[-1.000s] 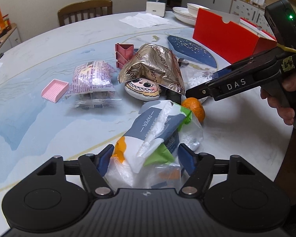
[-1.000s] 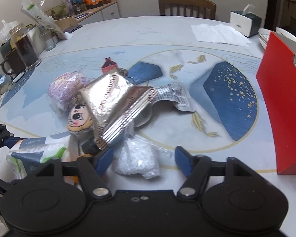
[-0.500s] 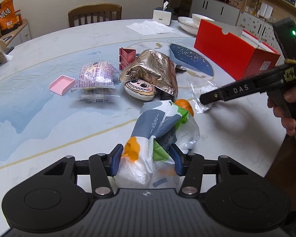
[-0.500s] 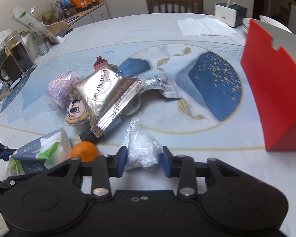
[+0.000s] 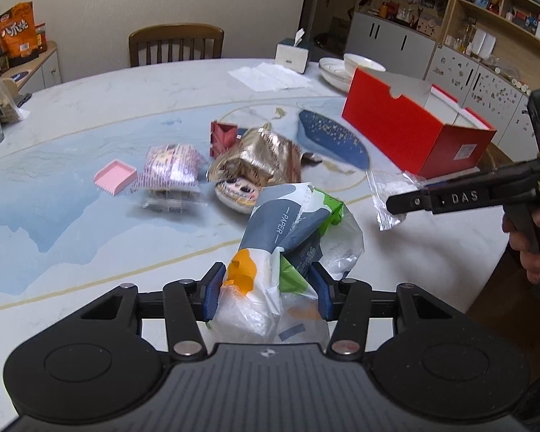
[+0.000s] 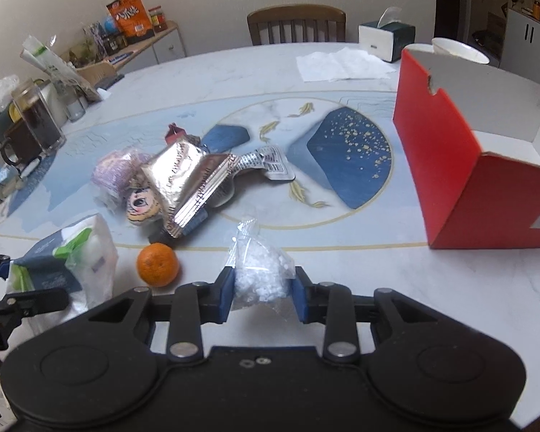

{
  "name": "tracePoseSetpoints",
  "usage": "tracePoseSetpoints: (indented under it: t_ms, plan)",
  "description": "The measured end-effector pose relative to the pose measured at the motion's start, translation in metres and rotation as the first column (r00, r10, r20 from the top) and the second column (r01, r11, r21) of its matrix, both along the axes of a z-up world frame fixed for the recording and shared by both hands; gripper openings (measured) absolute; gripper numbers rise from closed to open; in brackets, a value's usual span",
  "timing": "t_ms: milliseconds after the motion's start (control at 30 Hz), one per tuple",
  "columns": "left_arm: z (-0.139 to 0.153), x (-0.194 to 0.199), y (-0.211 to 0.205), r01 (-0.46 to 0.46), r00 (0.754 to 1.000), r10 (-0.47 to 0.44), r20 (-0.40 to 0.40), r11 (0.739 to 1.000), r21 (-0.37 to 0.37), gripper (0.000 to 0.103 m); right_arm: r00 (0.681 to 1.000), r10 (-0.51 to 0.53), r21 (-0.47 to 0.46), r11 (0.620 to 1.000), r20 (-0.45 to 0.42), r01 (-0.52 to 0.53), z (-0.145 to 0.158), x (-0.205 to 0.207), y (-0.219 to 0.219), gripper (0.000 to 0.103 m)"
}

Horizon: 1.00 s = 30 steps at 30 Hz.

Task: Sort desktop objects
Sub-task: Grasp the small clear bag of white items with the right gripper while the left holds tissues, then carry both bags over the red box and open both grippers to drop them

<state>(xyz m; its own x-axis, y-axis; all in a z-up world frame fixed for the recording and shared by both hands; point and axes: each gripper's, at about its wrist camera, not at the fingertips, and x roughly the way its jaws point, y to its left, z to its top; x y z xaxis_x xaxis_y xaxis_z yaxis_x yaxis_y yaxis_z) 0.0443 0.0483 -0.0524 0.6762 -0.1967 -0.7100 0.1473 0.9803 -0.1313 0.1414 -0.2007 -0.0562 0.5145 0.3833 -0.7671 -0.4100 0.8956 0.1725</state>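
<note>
Both jaws have just been closing and now each grips a load: left tool [image 5: 266, 293] clamps the crinkly paper-and-plastic tissue pack [image 5: 288, 248], right tool [image 6: 261, 297] pinches the clear bag of white pellets [image 6: 261, 275]; both are lifted off the surface [image 6: 396, 273]. Two items ready for sorting, likely into the rigid red box [image 6: 475, 183] ahead-right. Round orange [image 6: 158, 264] sits just left of the right tool, foil pouch [image 6: 185, 180] beyond.

The purple packet [image 5: 171, 169] beyond the left fingers [image 5: 212, 293] is blurred. The tissue pack [image 5: 288, 237] between them hides the orange [image 6: 158, 264]. The red box [image 6: 486, 165] is cut off at right.
</note>
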Motion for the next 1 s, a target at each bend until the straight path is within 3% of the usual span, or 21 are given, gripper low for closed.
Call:
tracePoseSetpoints:
  t_ms: [500,1000]
  plan:
    - [0.04,0.033,-0.045,-0.028,0.998,0.029,0.06,0.999,-0.022,0.049,0.997,0.01,0.066,0.998,0.076,-0.015,0.049,0.003,-0.039,0.032]
    - [0.073,0.109,-0.128,-0.028,0.991,0.034,0.128,0.999,-0.042,0.049,0.984,0.04,0.087,0.995,0.171,-0.056,0.088,0.077,-0.113,0.032]
